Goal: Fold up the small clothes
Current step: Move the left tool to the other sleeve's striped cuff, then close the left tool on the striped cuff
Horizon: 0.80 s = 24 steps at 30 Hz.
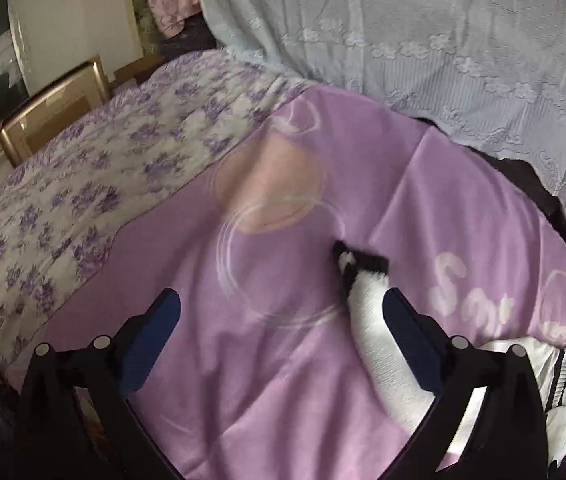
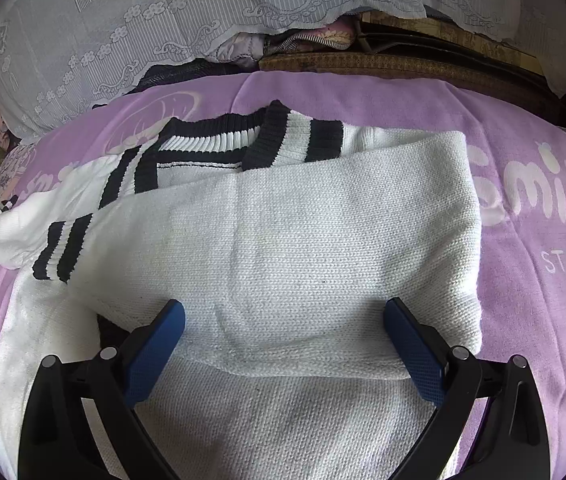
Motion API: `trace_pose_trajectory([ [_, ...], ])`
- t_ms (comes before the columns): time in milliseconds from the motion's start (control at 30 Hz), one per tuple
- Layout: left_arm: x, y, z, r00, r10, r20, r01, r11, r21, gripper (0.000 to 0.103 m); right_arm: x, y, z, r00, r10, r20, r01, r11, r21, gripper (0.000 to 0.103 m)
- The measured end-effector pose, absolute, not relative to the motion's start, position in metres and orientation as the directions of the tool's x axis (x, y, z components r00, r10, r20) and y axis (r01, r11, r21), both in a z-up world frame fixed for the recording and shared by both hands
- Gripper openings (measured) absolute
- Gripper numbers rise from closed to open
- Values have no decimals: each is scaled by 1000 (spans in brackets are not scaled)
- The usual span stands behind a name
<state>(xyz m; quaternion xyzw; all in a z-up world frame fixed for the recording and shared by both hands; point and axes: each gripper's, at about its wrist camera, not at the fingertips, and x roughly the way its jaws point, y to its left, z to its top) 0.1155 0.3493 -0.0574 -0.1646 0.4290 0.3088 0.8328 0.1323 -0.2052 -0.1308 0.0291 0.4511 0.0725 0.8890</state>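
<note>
A small white knit sweater (image 2: 283, 240) with black stripes at collar and cuffs lies on the purple sheet (image 2: 523, 280). Its right side and sleeve are folded across the body; the striped cuff (image 2: 61, 250) rests at the left. My right gripper (image 2: 283, 320) is open, fingers spread low over the sweater's lower part. In the left wrist view the other sleeve (image 1: 379, 340) stretches out over the purple sheet (image 1: 243, 320), its black-and-white cuff (image 1: 357, 262) at the far end. My left gripper (image 1: 281, 312) is open, its right finger (image 1: 403, 320) beside that sleeve, nothing between the fingers.
A pale lace-patterned cover (image 2: 163, 20) is heaped along the far side. A floral purple-and-white quilt (image 1: 83, 184) lies left of the sheet, with a gold-framed chair back (image 1: 51, 108) beyond it. Dark wooden furniture (image 2: 423, 60) edges the back right.
</note>
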Motion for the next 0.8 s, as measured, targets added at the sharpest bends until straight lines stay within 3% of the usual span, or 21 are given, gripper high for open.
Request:
trace_pose_trajectory([
  [100,107,346,-89,390,262,-883,-613,789,-37,98,132,-205,-131,583,156,-798,-103,988,118,100],
  [233,117,317,-123,387,189,-902,-527,849,-48,98,132,-205,-131,583,157,-797,-103,988,119,100],
  [367,145,297,-133,392,217,-894,-527,850,-25,97,132,-205,-131,583,155,-798,-103,988,116,100],
  [433,168,274,-130,390,246,-887,-503,864,19,89,133,-205,-131,583,154,-798,-103,988,116,100],
  [533,196,224,-126,407,297,-864,-390,912,129,89,133,-206,-131,583,155,-798,-104,988,116,100],
  [633,200,200,-122,439,318,-840,-357,920,162,89,133,-205,-131,583,154,-797,-104,988,115,100],
  [800,174,245,-112,530,135,-837,-381,920,-92,89,133,-205,-131,584,153,-797,-103,988,114,100],
])
